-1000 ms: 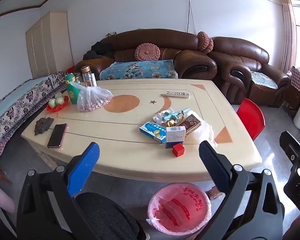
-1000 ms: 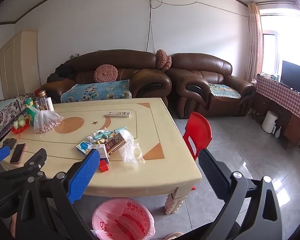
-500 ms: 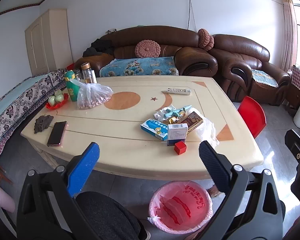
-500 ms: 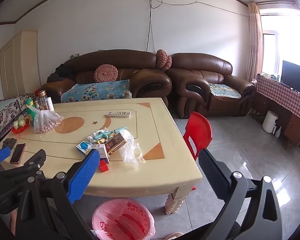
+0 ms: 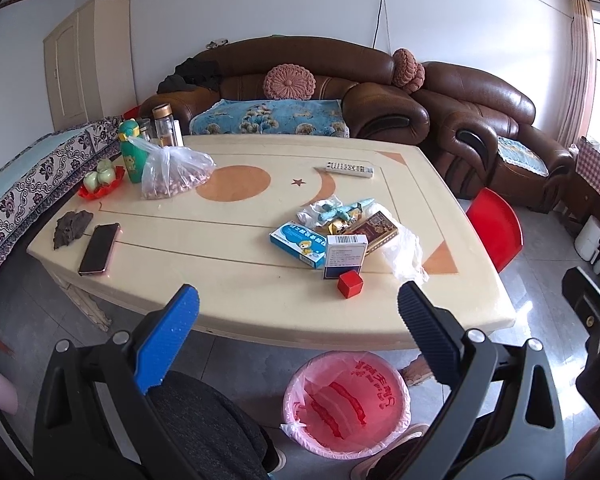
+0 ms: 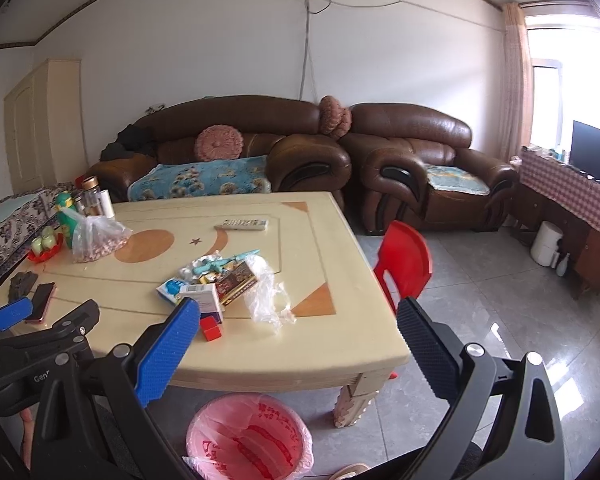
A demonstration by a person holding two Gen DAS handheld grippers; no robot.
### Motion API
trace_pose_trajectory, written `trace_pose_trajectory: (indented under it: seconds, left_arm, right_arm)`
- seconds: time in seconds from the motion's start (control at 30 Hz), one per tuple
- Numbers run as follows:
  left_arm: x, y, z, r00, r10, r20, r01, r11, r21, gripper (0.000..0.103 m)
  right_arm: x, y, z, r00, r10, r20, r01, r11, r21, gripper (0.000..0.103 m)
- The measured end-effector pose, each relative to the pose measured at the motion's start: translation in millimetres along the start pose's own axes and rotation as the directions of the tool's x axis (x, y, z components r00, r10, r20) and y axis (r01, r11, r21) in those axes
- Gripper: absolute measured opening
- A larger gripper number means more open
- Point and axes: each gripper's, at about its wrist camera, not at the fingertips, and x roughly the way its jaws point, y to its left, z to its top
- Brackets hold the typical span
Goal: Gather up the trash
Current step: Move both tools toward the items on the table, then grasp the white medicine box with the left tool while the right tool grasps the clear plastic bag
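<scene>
Litter heap (image 5: 342, 236) on worktop (image 5: 236, 280): boxes, wrappers, clear bag; at 12 o'clock off left gripper (image 5: 298, 312), 11 o'clock off right gripper (image 6: 298, 328). Left nearer. Both jaws wide, empty. Pink-lined bin (image 5: 346, 398) on floor below.

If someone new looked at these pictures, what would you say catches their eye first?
Probably the clutter of small boxes and wrappers near the cream table's front right, with a red cube at its near edge. Next, the pink-lined trash bin on the floor just below, and both open grippers, left gripper and right gripper, hovering empty.
</scene>
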Motion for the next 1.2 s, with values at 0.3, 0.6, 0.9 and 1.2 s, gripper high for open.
trace_pose_trajectory:
  seconds: [0.3,0.6,0.9,1.2]
  left_arm:
    - [23,1,1,0.999,0.002,-0.033,-0.001,0.999,0.038,0.097]
    - [46,-5,12,0.998,0.008,-0.060,-0.004,0.997,0.073,0.097]
    - [72,-14,9,0.999,-0.012,-0.046,0.018,0.990,0.139,0.097]
    - [118,-21,-3,0.990,-0.101,-0.095,0.118,0.972,0.201,0.097]
  right_arm:
    - [36,12,-12,0.997,0.061,-0.036,-0.064,0.993,-0.098,0.097]
    - [70,9,-12,0.993,0.099,-0.066,-0.105,0.990,-0.097,0.097]
    - [115,-2,-14,0.981,0.146,-0.131,-0.156,0.985,-0.068,0.097]
    - [178,-17,-21,0.959,0.202,-0.201,-0.210,0.978,-0.018,0.097]
